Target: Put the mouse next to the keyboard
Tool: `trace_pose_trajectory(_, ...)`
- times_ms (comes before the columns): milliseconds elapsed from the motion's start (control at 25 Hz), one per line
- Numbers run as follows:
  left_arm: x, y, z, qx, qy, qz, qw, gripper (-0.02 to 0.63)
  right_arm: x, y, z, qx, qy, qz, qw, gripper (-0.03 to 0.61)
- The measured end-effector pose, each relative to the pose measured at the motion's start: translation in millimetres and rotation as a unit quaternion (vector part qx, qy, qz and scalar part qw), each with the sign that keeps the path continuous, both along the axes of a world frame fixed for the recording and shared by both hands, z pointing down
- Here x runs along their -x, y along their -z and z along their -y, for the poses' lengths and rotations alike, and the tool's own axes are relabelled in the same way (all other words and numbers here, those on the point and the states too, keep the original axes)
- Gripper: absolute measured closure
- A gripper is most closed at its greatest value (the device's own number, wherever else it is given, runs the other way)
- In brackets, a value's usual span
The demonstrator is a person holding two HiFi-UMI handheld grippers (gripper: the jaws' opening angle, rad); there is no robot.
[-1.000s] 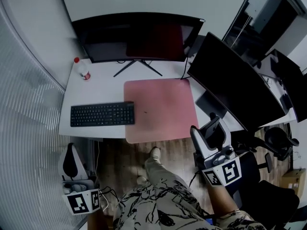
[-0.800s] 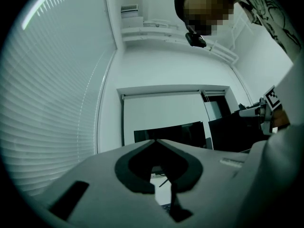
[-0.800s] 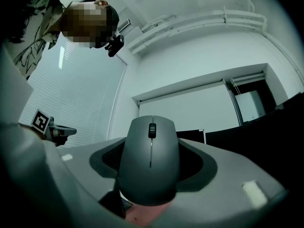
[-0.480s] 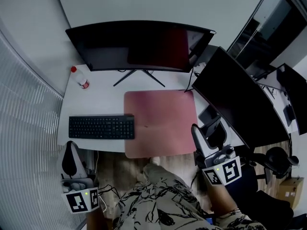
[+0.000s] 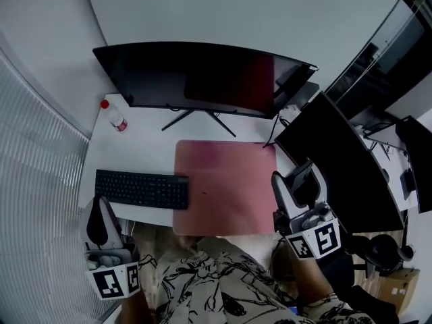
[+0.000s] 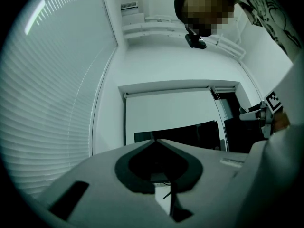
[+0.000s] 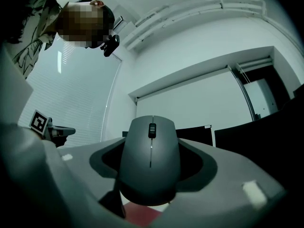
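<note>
A dark grey mouse with a scroll wheel sits clamped between the jaws of my right gripper, seen head-on in the right gripper view. In the head view that gripper hangs just right of the pink desk mat, at the desk's front right. The black keyboard lies on the white desk, touching the mat's left edge. My left gripper is low at the left, by the desk's front edge below the keyboard. Its jaws meet at the tips with nothing between them.
A wide curved monitor stands at the back of the desk, with a small red-capped bottle to its left. A second dark monitor angles in at the right, close to my right gripper. A ribbed wall runs down the left.
The head view has tipped up, so the desk sits lower in the picture. Both grippers now reach the desk's front edge. The mouse stays held and the left jaws stay together.
</note>
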State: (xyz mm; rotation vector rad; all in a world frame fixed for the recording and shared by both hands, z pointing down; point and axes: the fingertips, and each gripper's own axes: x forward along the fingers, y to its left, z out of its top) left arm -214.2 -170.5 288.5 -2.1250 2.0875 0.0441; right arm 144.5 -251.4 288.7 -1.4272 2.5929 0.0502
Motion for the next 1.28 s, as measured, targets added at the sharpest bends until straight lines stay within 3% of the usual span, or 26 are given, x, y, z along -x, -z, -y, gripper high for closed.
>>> trace_pose_trajectory(240,22.7,-6.5,14.6,0.008,0.003,-0.001,1.0,0.622,16.7,-3.3,19.9,0.003,-0.007,-0.004,1.0,0.276)
trace_pose_trajectory(680,72.0,1.8,73.6,0.01,-0.079,0.003,0.9968,0.623,53.4,-4.2,27.8,0.009,-0.097,-0.008,0.995,0.276)
trace_pose_trajectory(1280,89.8,-18.6,113.3,0.035,-0.142,-0.01,0.9892,0.621,91.9,-55.8,38.2,0.077,-0.139,-0.037,0.987,0.276)
